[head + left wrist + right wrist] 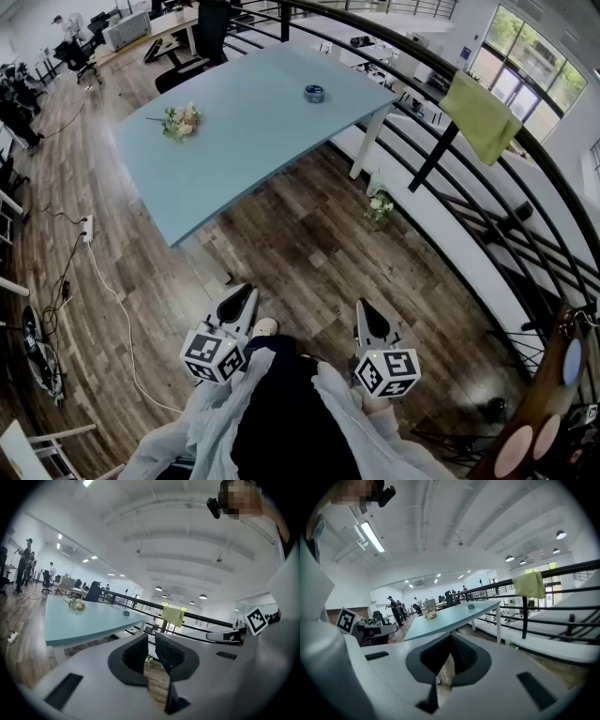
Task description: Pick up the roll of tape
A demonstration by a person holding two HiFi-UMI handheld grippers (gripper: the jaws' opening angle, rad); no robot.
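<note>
Open-plan office here, with a wood plank floor [300, 244], a black railing [525, 141] curving along the right with a yellow-green cloth [480, 114] hanging over it, and a big light-blue table [253, 141] sitting in the middle. The roll of tape [314, 93] is lying flat on the far right part of that table, close to the edge nearest the railing, well apart from a small bunch of flowers [180, 121] that's lying toward the table's left side. The person is standing back from the table's near end, holding both grippers in close to the body, so the tape is sitting a long way off from either one. The left gripper [248, 292] is pointing roughly level toward the table with its jaws showing just a narrow gap and nothing sitting between them. The right gripper [364, 309] is tipping slightly downward with its jaws pressing together on nothing at all. A white power strip [87, 228] is lying on the floor off to the left, with its cable trailing back toward the person.
</note>
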